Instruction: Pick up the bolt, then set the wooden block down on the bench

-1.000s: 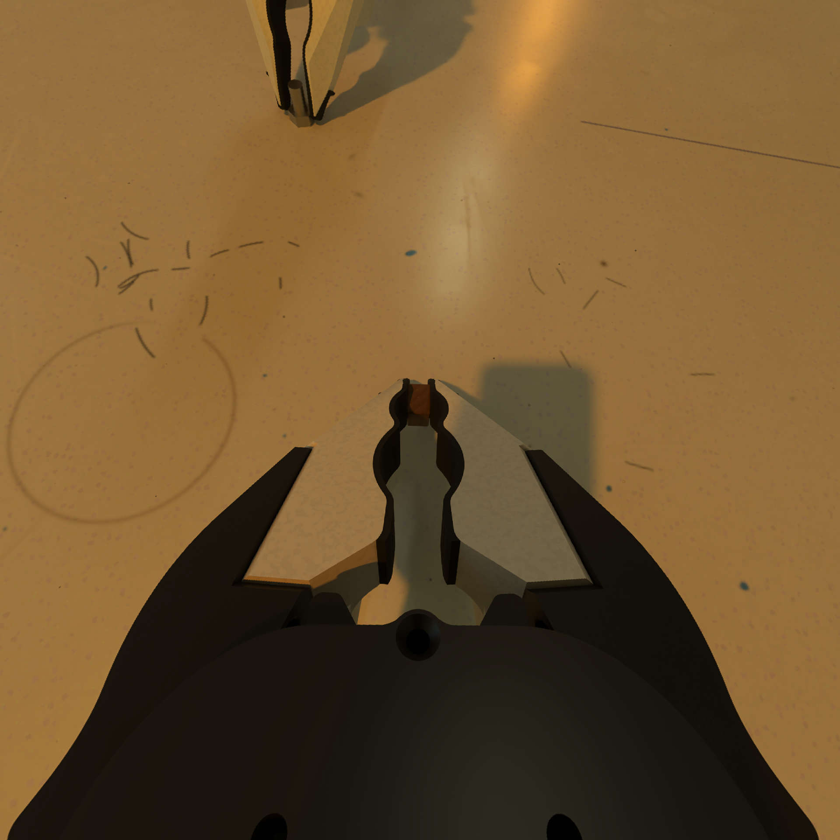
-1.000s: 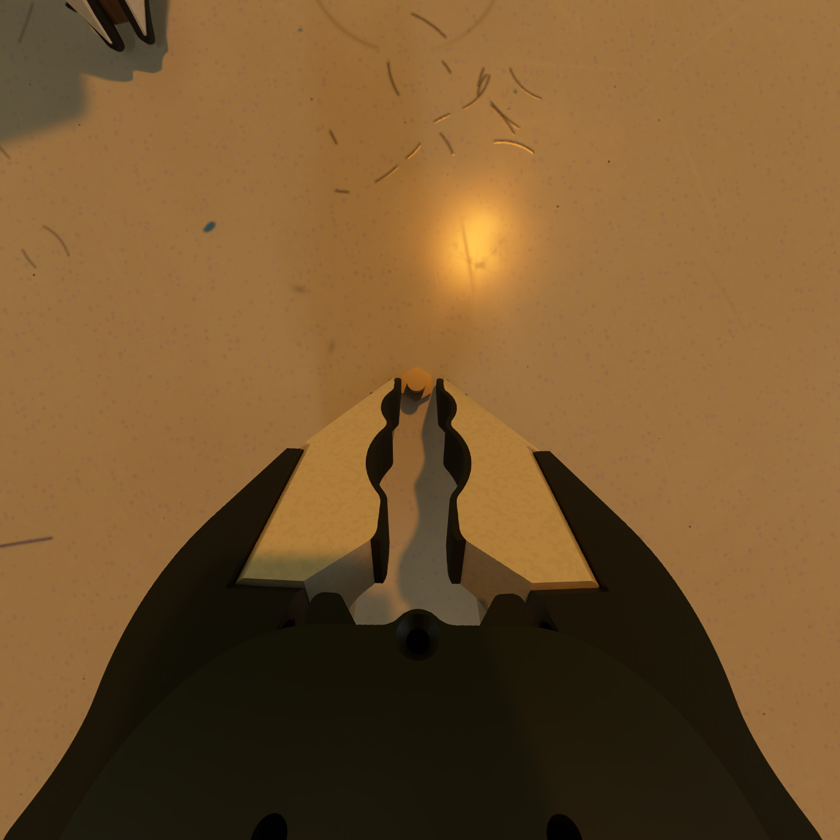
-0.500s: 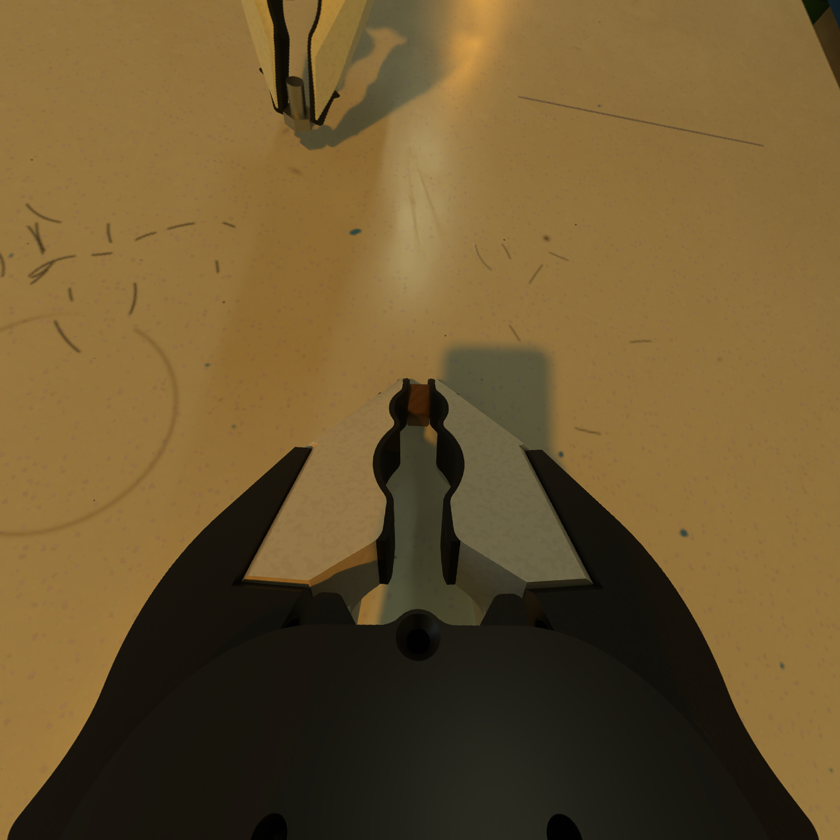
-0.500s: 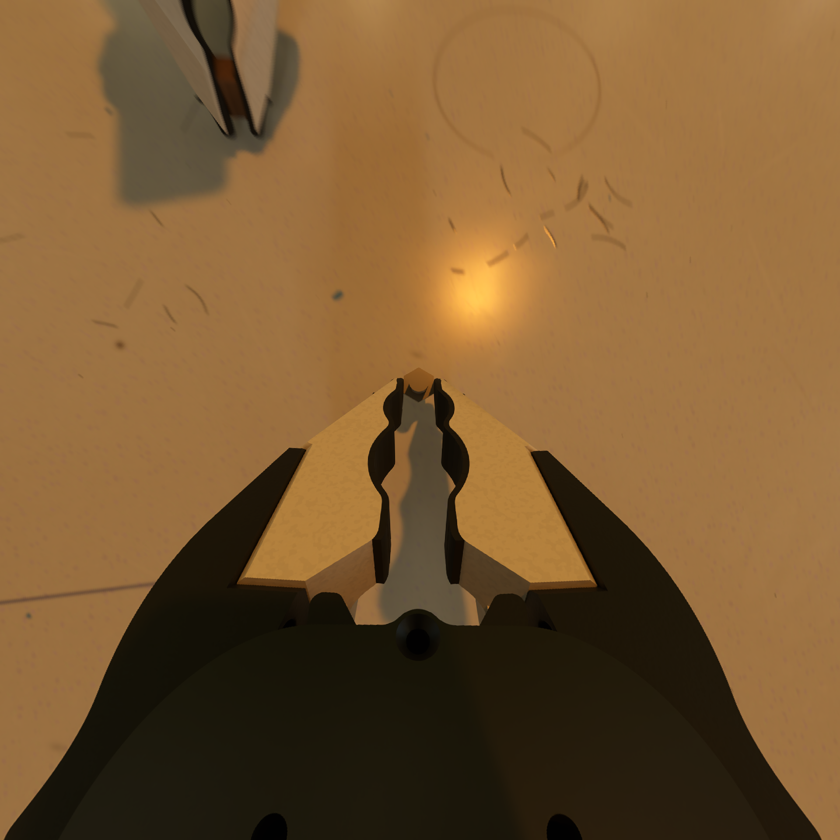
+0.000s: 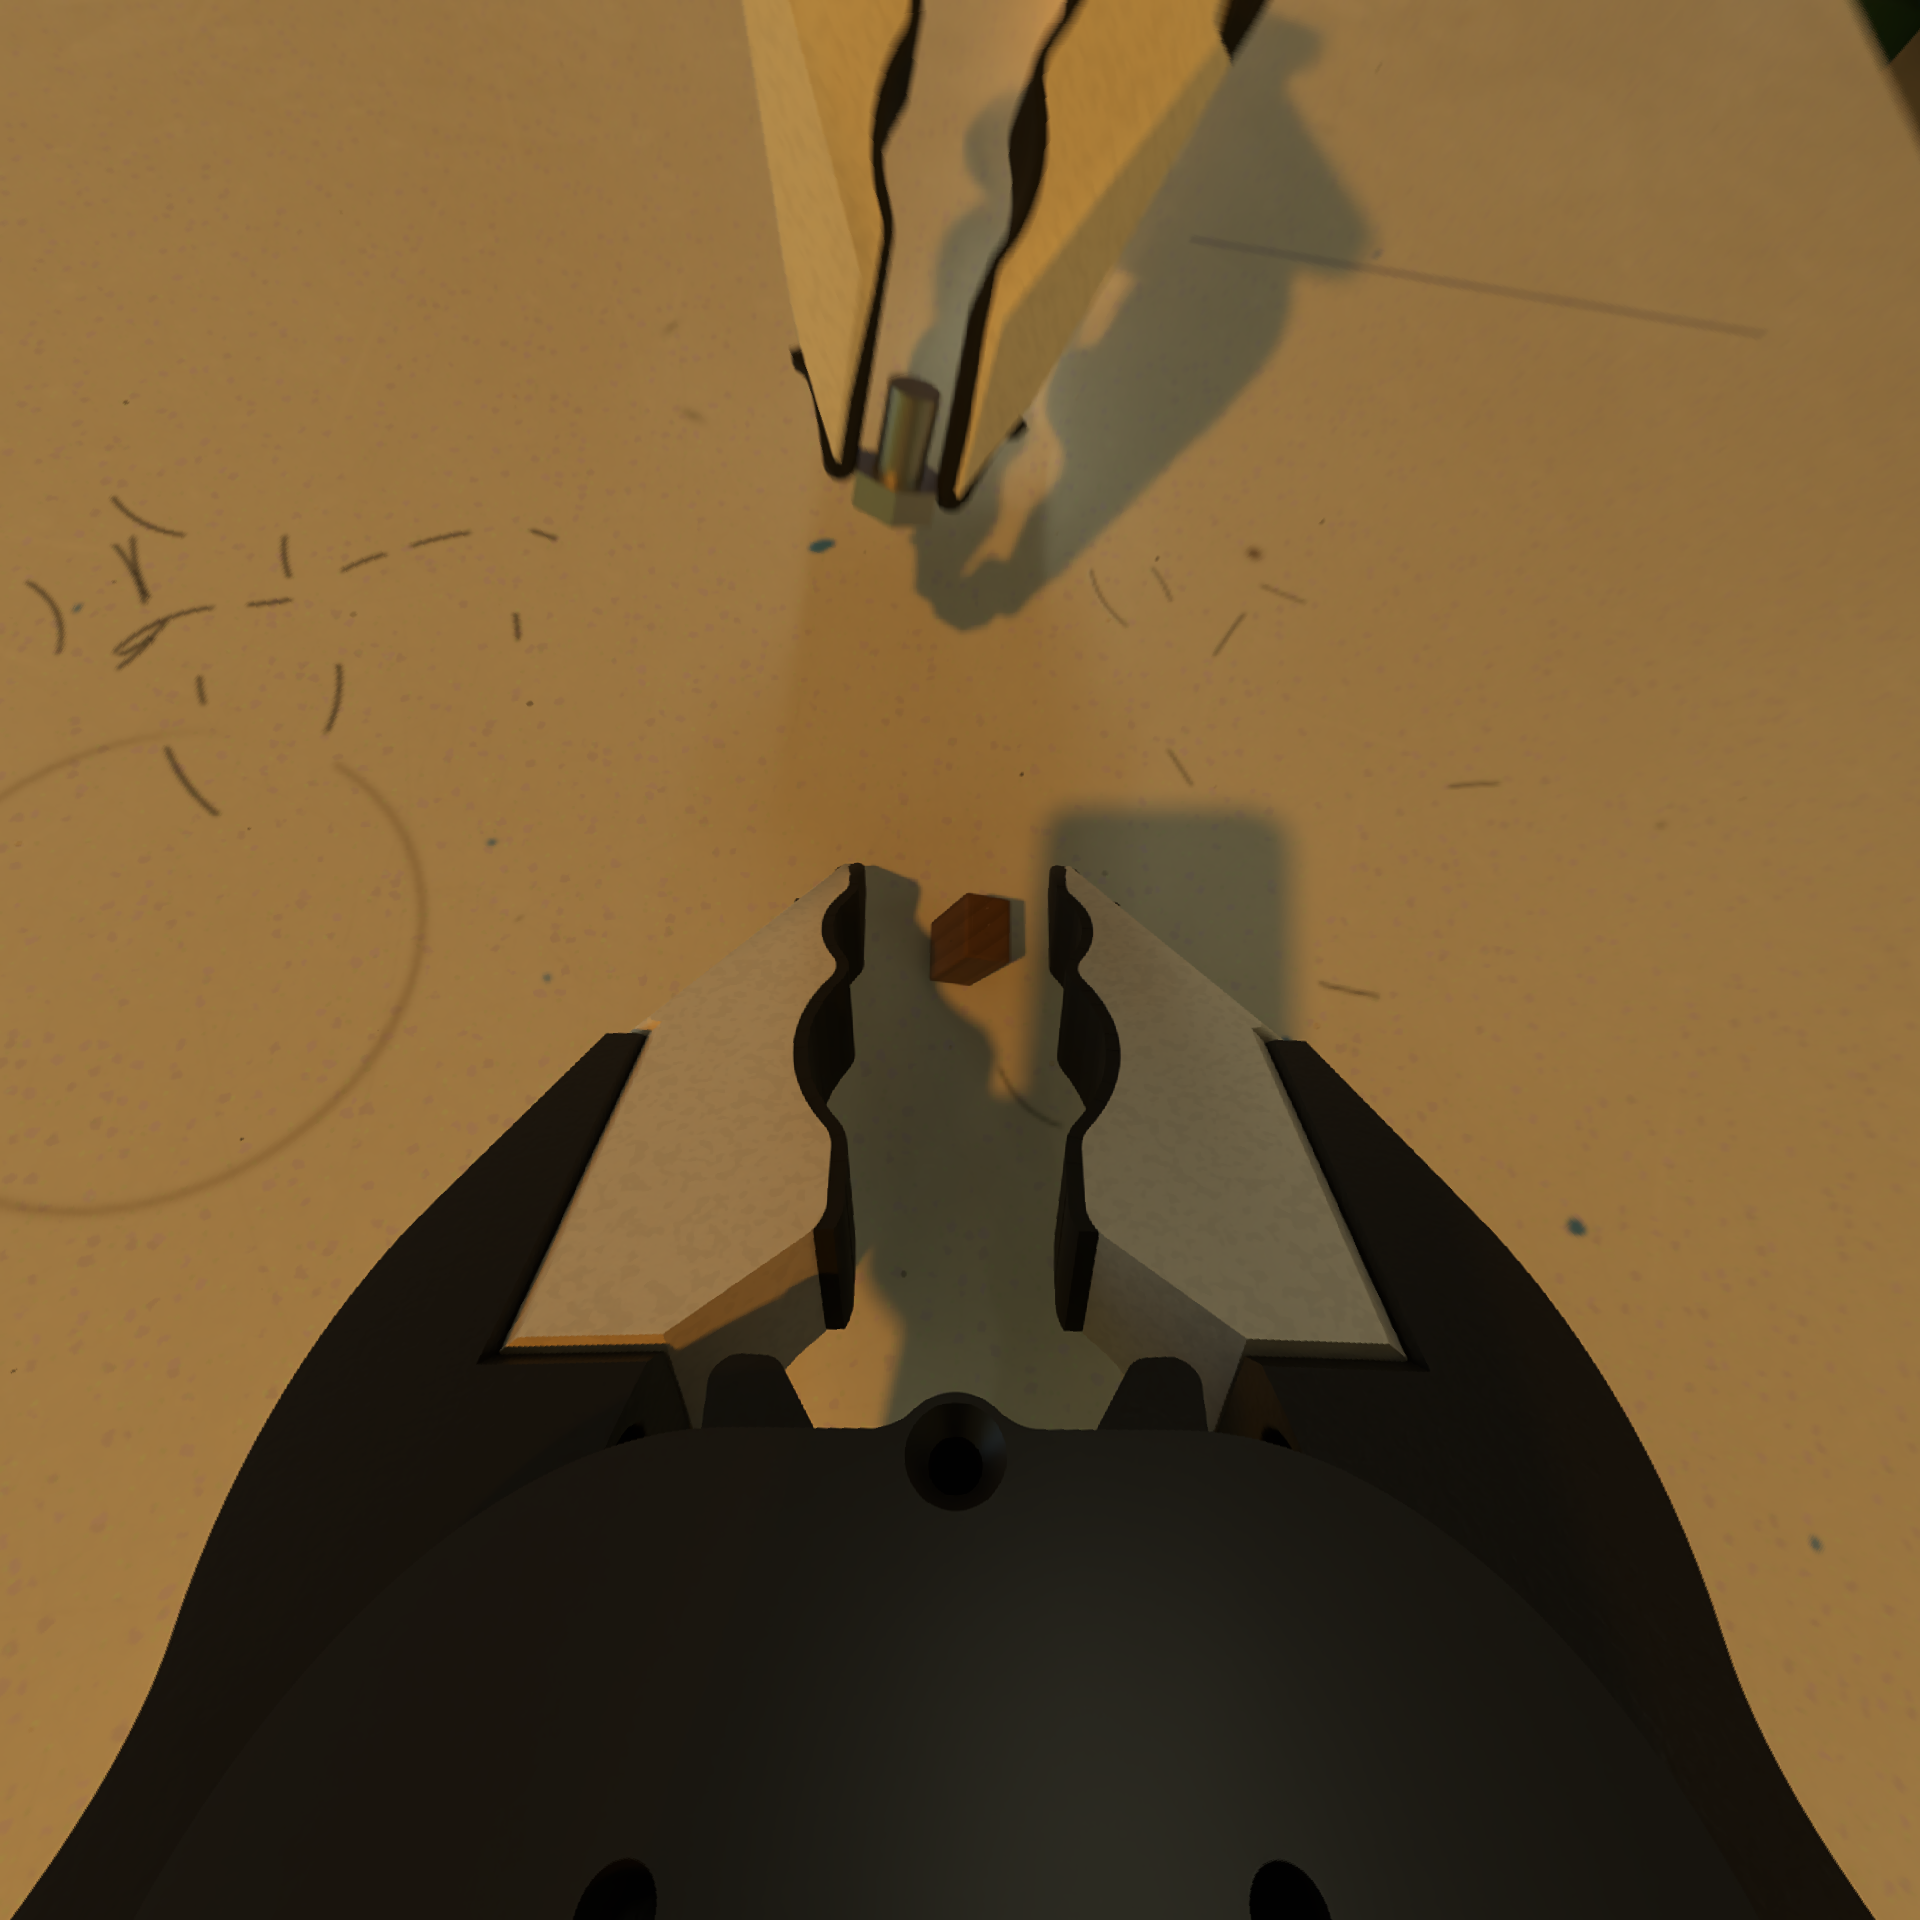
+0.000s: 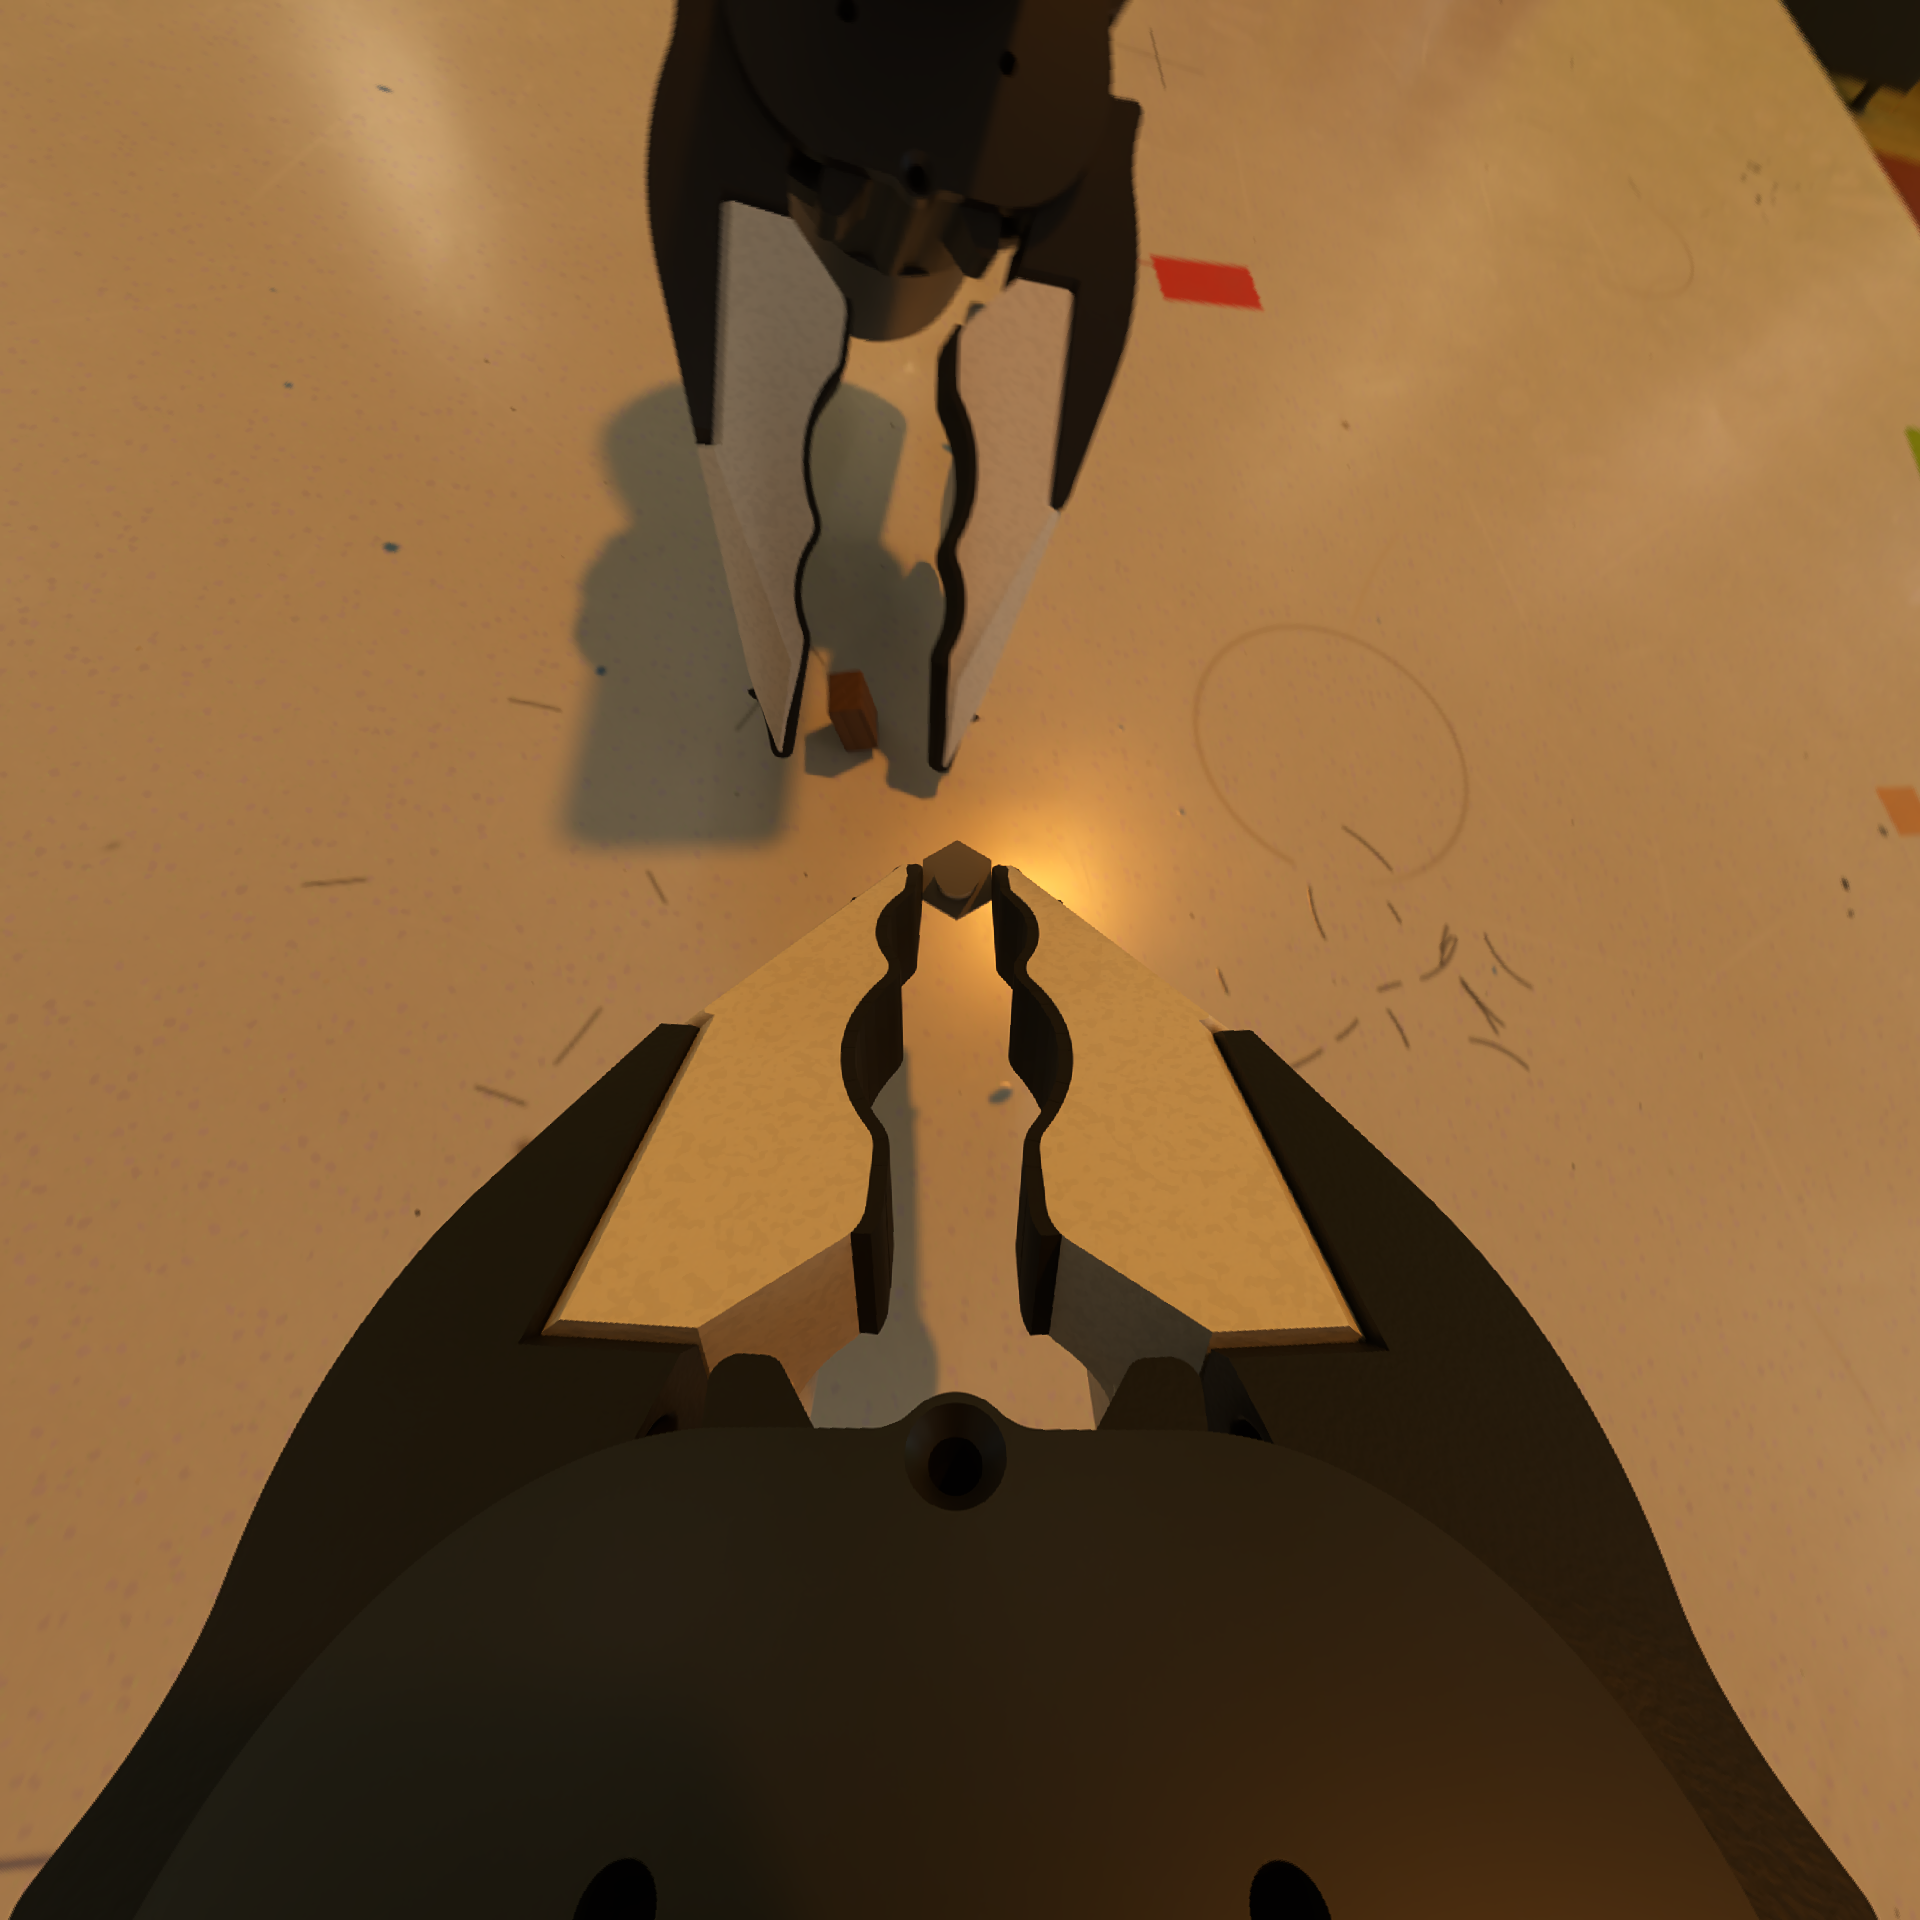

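My left gripper (image 5: 956,883) is open, its fingertips low over the tan bench (image 5: 416,312). The small brown wooden block (image 5: 969,938) lies loose between the fingertips at the bench surface and touches neither finger. The right wrist view also shows the left gripper (image 6: 860,756) and the block (image 6: 852,712), with a shadow under the block. My right gripper (image 6: 956,875) is shut on the grey hex-headed bolt (image 6: 956,878), held at the fingertips just above the bench. In the left wrist view, the right gripper (image 5: 899,488) faces me with the bolt (image 5: 904,447) upright between its fingers.
The two grippers face each other, close together. The bench bears a drawn circle (image 6: 1330,748), scattered scratch marks (image 5: 208,623), a red patch (image 6: 1205,281) and an orange patch (image 6: 1901,808). The bench edge (image 6: 1860,83) runs along the far right.
My left gripper has opened and let go of the wooden block, which now lies between its fingers. The two grippers have come closer together. The right gripper still holds the bolt.
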